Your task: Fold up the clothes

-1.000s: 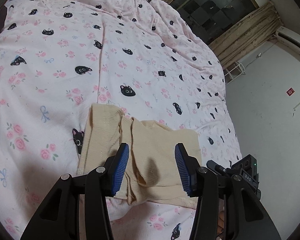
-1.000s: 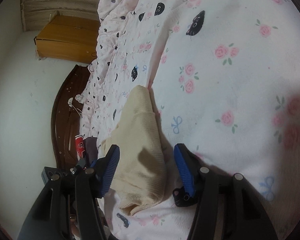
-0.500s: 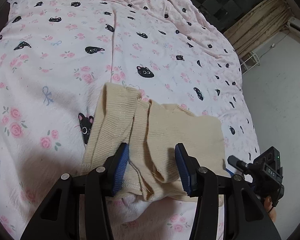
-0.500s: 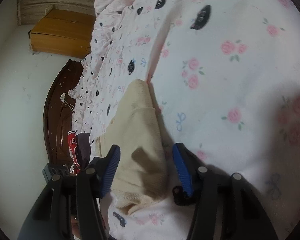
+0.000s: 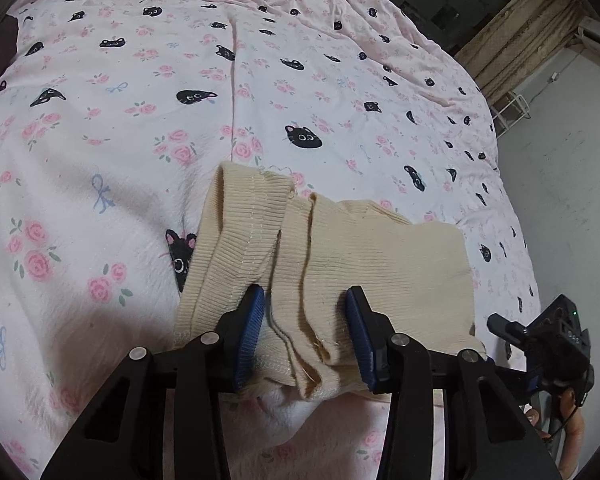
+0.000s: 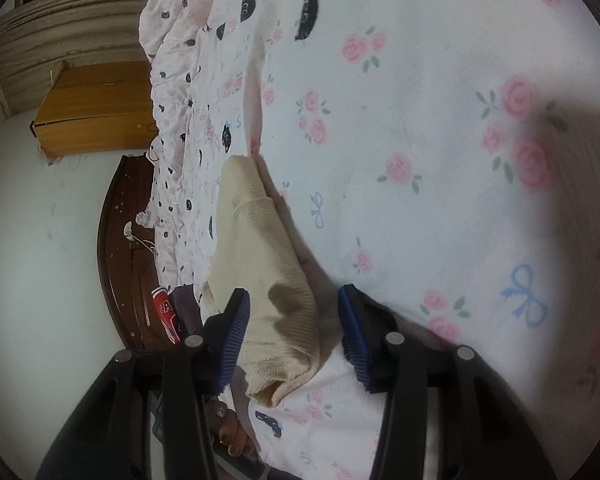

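Note:
A cream ribbed knit garment [image 5: 332,256] lies folded on the pink bedspread [image 5: 140,120], with its layered hems toward me. My left gripper [image 5: 305,312] is open, its blue pads straddling the near edge of the garment. The right wrist view shows the same garment [image 6: 256,264] as a long folded strip. My right gripper [image 6: 294,312] is open too, one pad on each side of the strip's near end. The right gripper's body [image 5: 548,340] shows at the lower right of the left wrist view, held by a hand.
The bedspread [image 6: 420,140] with cat faces and roses spreads wide beyond the garment. A dark wooden headboard [image 6: 120,248], a yellow-brown cabinet [image 6: 96,112] and a red printed item [image 6: 165,312] lie to the left. Curtains [image 5: 520,40] and a grey wall [image 5: 572,200] stand at the right.
Both grippers have moved forward and lower over the garment, which now looks larger between the pads. Both stayed open and the garment has not shifted.

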